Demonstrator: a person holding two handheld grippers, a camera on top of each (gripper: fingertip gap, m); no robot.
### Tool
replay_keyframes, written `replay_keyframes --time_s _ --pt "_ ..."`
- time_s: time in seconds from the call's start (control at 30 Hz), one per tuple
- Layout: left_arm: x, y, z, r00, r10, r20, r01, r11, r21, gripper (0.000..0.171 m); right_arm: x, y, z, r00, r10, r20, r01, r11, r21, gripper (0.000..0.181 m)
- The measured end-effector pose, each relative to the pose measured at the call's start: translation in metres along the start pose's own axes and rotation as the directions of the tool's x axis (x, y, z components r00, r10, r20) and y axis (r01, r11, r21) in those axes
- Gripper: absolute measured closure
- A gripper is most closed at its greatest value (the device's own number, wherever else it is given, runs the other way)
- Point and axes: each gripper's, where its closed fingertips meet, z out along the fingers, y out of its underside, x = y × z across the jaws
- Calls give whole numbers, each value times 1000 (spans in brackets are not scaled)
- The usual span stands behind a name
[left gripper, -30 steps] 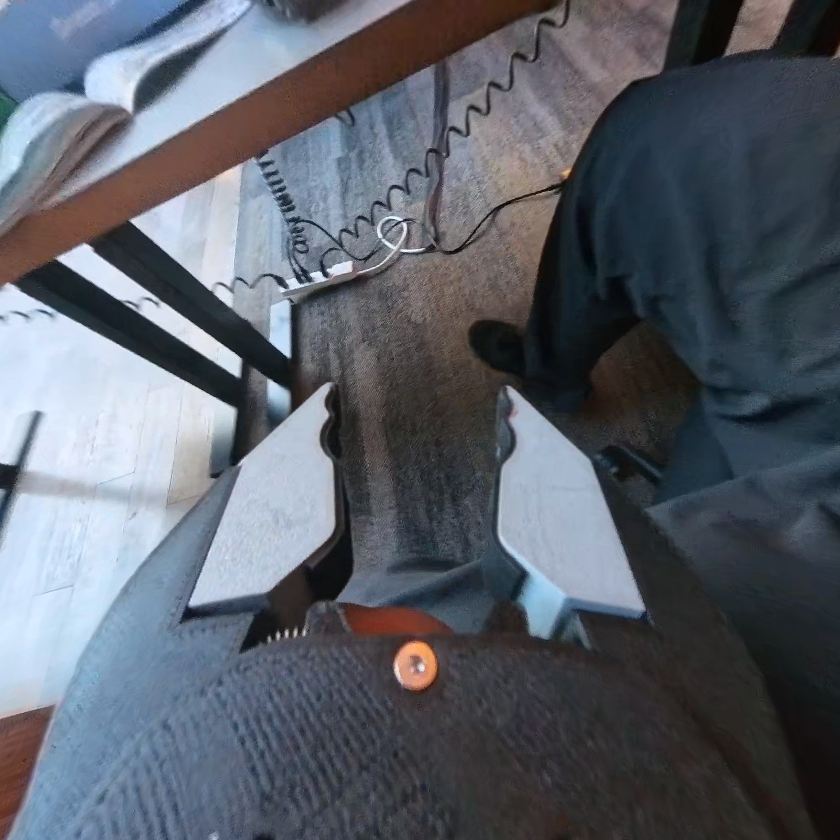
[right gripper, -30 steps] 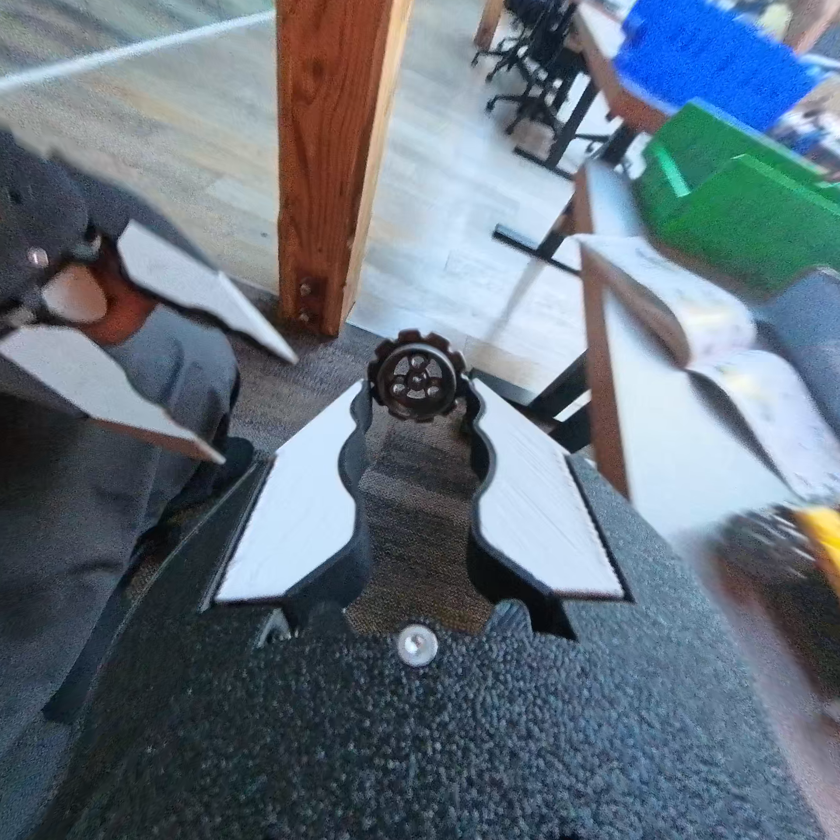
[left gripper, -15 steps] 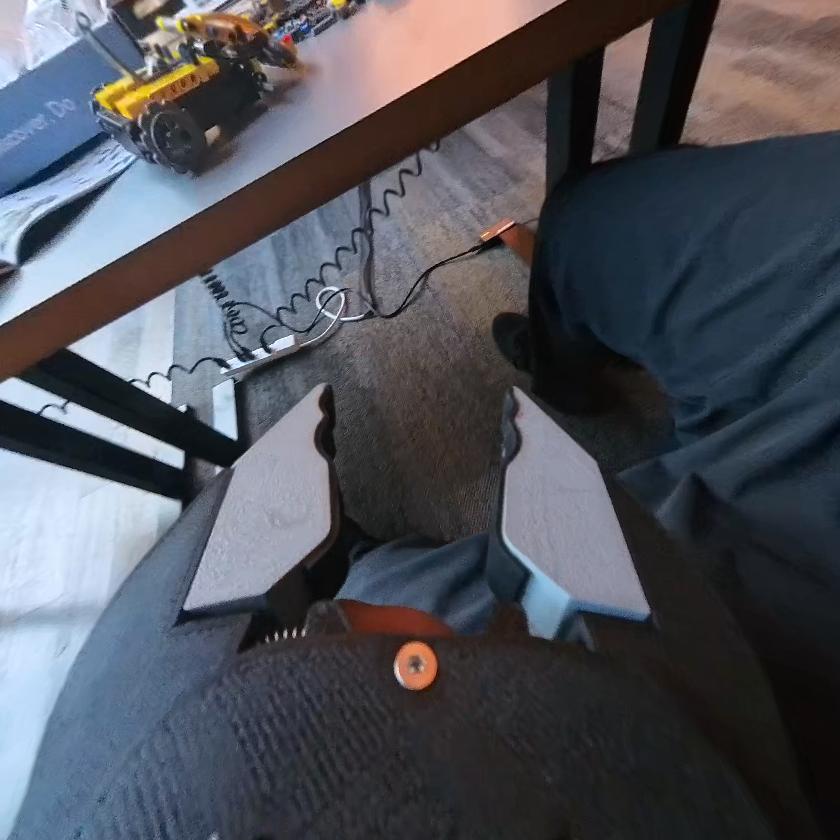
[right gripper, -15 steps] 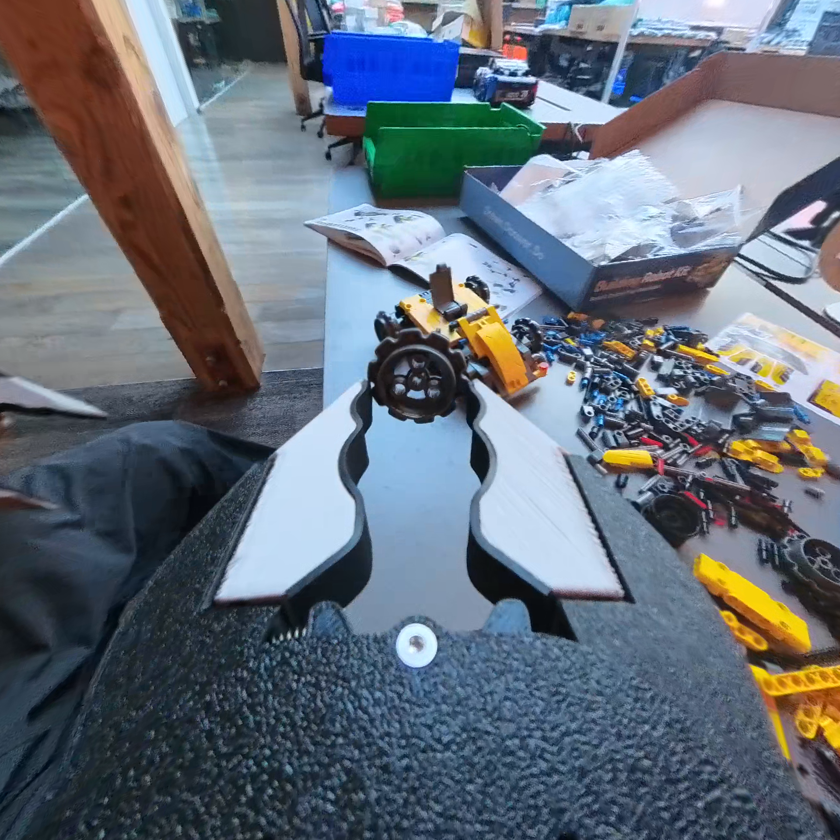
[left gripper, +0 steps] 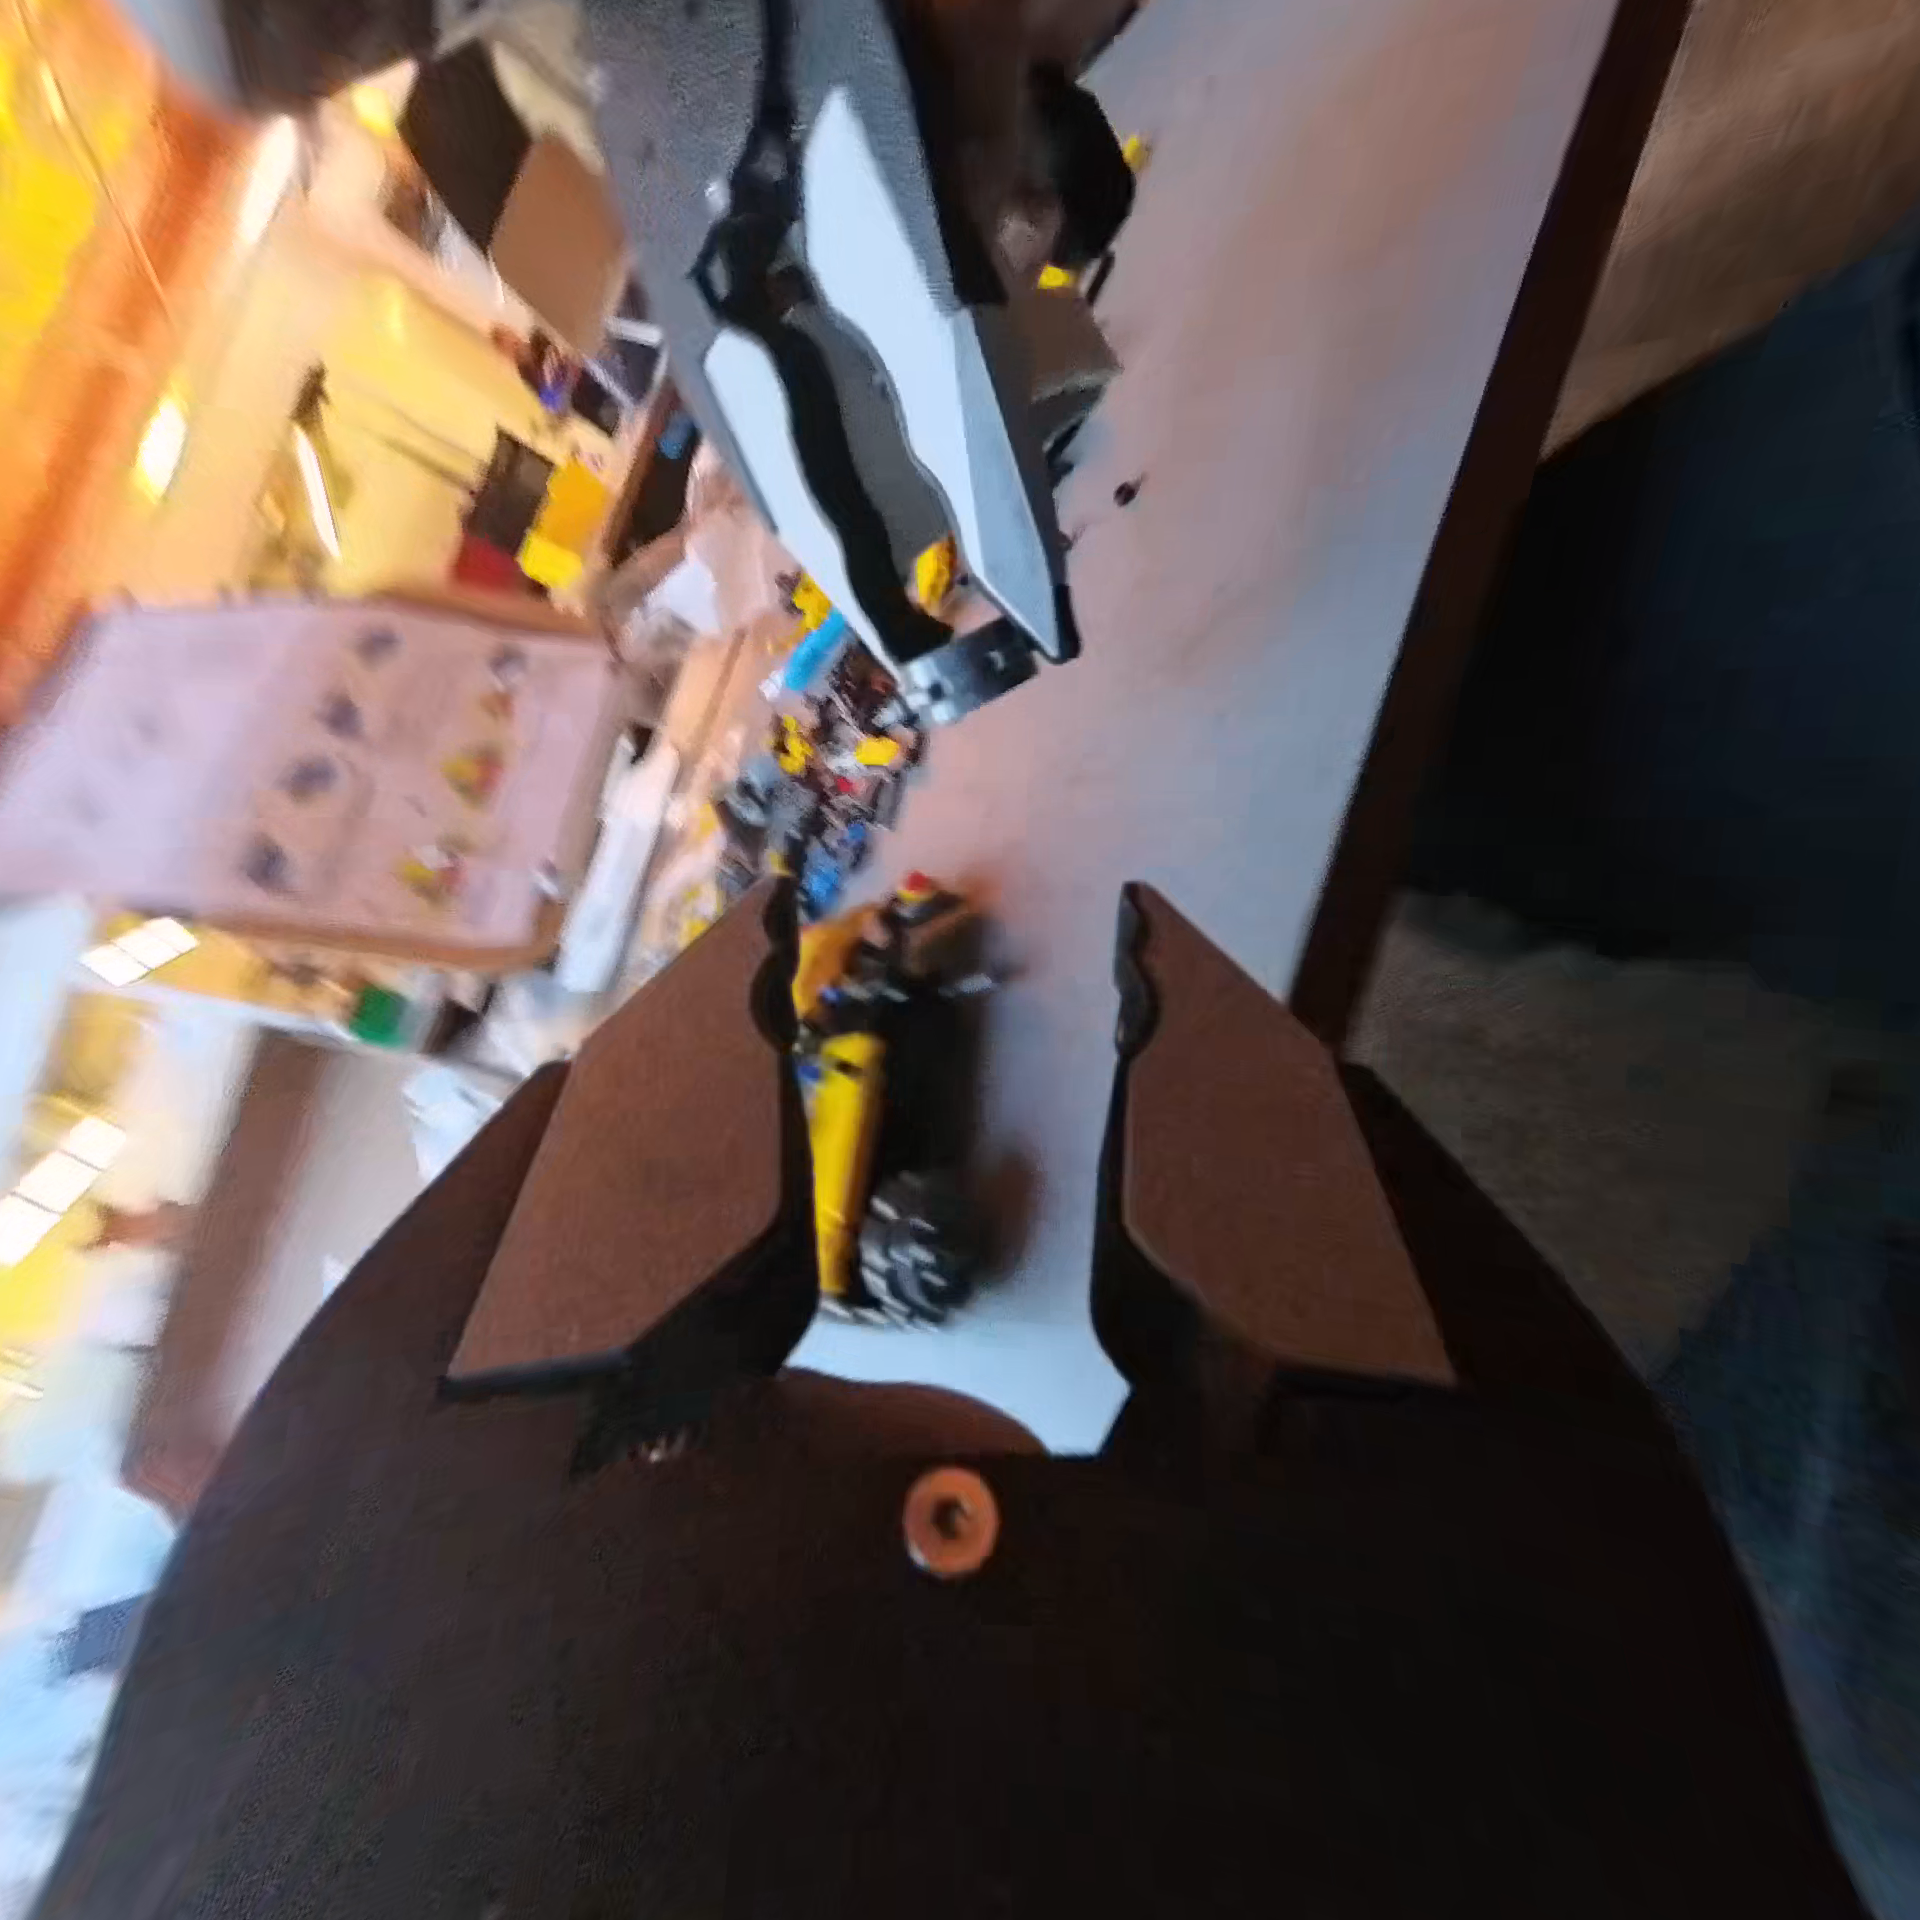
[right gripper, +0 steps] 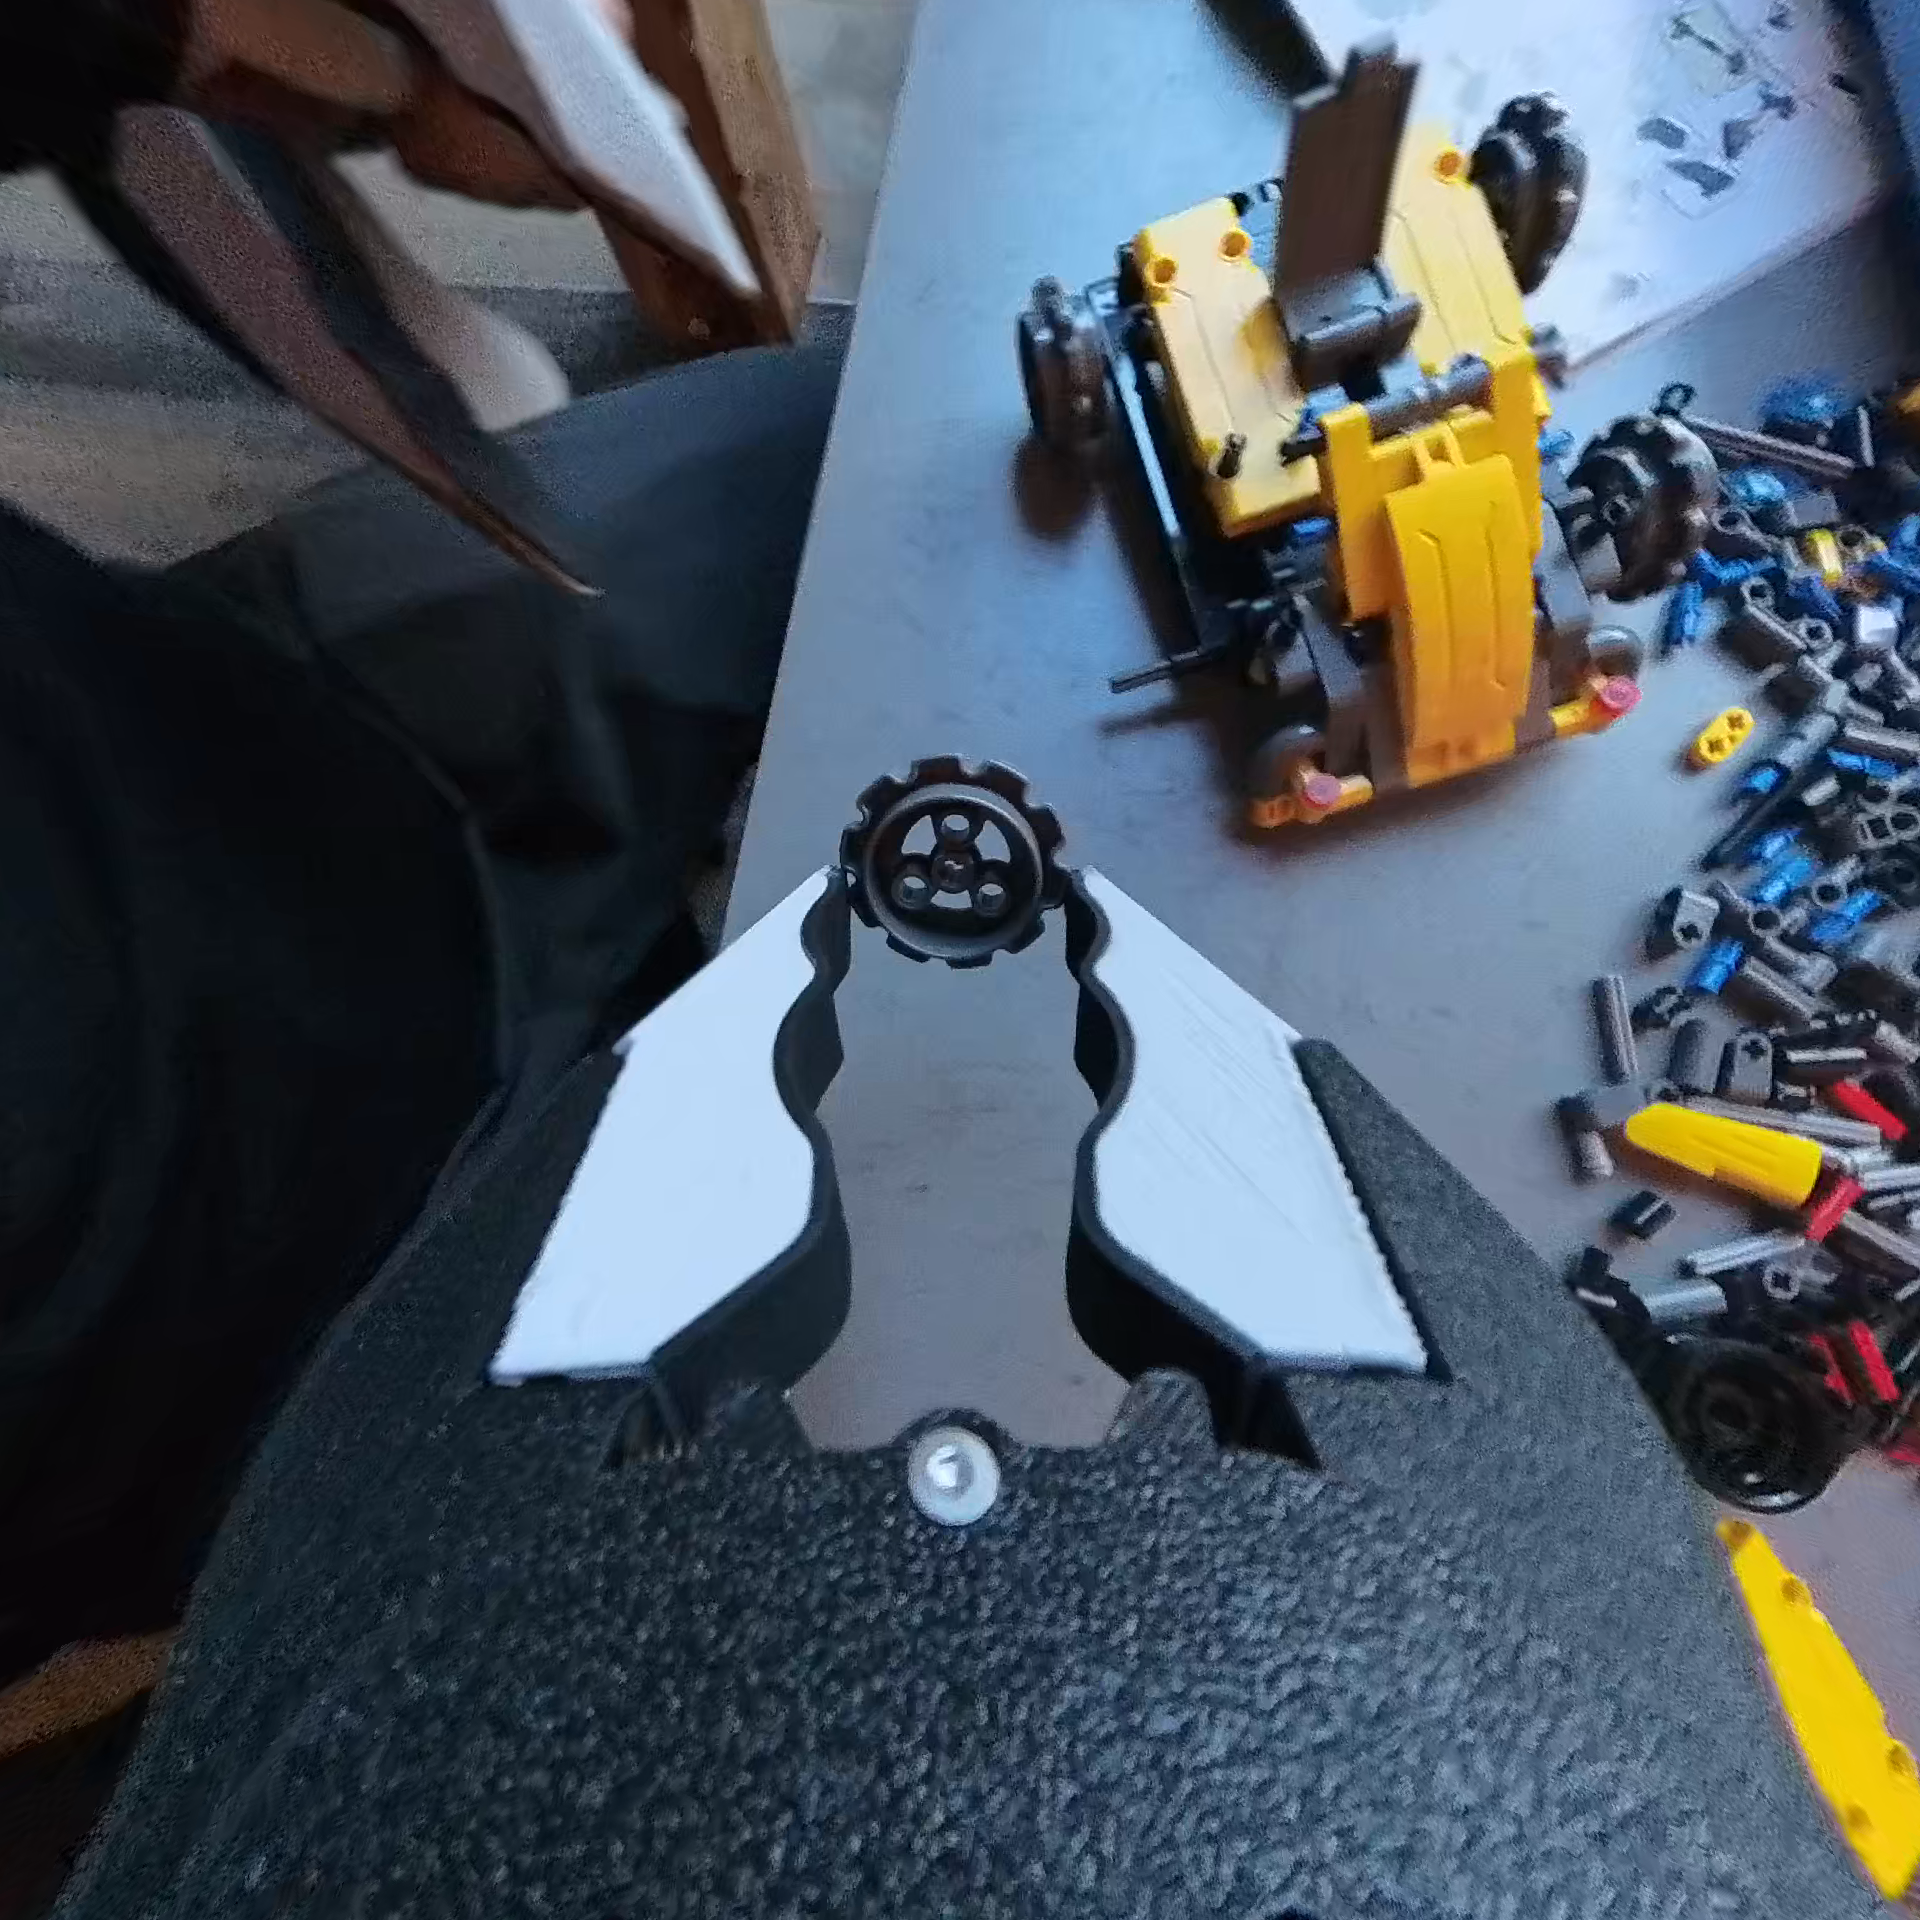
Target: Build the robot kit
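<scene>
My right gripper (right gripper: 954, 883) is shut on a black toothed wheel (right gripper: 951, 831) and holds it over the grey table (right gripper: 987, 416), near its left edge. A yellow and black toy vehicle (right gripper: 1382, 447) stands beyond it, to the right. My left gripper (left gripper: 951, 935) is open and empty. In its blurred view it points along the table at the same vehicle (left gripper: 862, 1122). The right gripper (left gripper: 977, 655) shows beyond the vehicle there. The left gripper (right gripper: 670, 436) shows blurred at the upper left of the right wrist view.
A heap of small black, blue, yellow and red building pieces (right gripper: 1818, 935) lies at the table's right. A long yellow piece (right gripper: 1829, 1704) lies near the front. A person's dark trousers (right gripper: 312, 831) are left of the table edge (left gripper: 1455, 520). A wooden post (right gripper: 727, 156) stands behind. The left gripper's tips are roughly 7 cm from the right gripper's.
Both grippers have risen from beside the table to above it. The left view swung from the floor to the tabletop. The right gripper, still holding the wheel, moved closer to the vehicle.
</scene>
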Motion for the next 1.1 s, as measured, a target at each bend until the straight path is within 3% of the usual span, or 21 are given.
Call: replay_keyframes --time_s 0.1,0.2,0.37,0.43,0.47,0.53,0.67,0.73,0.8,0.83,0.9,1.1 --pt "-11 -18 20 961 275 -4 -274 959 67 117 -13 -10 -5 999 -51 2 51 999 -4 140" --pt "-13 -28 34 900 435 -11 -431 894 124 117 -12 -8 -9 992 -111 -65 107 992 -67 140" --pt "-3 -33 52 835 550 -4 -536 815 219 124 -9 1 -9 989 -97 -114 83 990 -118 140" --pt "7 -38 56 823 567 -8 -545 795 265 139 -14 2 -8 996 -48 -76 40 994 -100 140" --pt "11 -40 57 818 576 -2 -552 785 283 155 -15 2 -9 997 -33 -68 27 996 -90 140" --pt "12 -39 60 824 566 30 -552 789 268 156 -17 4 -10 999 -6 -46 3 997 -76 140" --pt "0 -35 58 920 377 104 -391 892 228 160 -8 -1 -15 994 38 -102 -33 998 47 138" --pt "-3 -38 53 953 278 123 -300 925 233 159 2 -7 -22 978 6 -210 24 990 139 109" --pt "-6 -38 52 958 244 149 -274 934 231 160 -2 -12 -29 960 -65 -274 123 972 200 107" --pt "-8 -37 53 961 231 155 -263 936 236 160 -5 -16 -33 945 -108 -308 184 956 228 111" --pt "-9 -36 54 969 204 136 -234 937 259 160 -11 -24 -39 893 -210 -398 322 915 241 143" --pt "-20 -35 53 974 178 140 -213 932 292 160 -7 -27 -40 732 -404 -549 531 843 87 153"
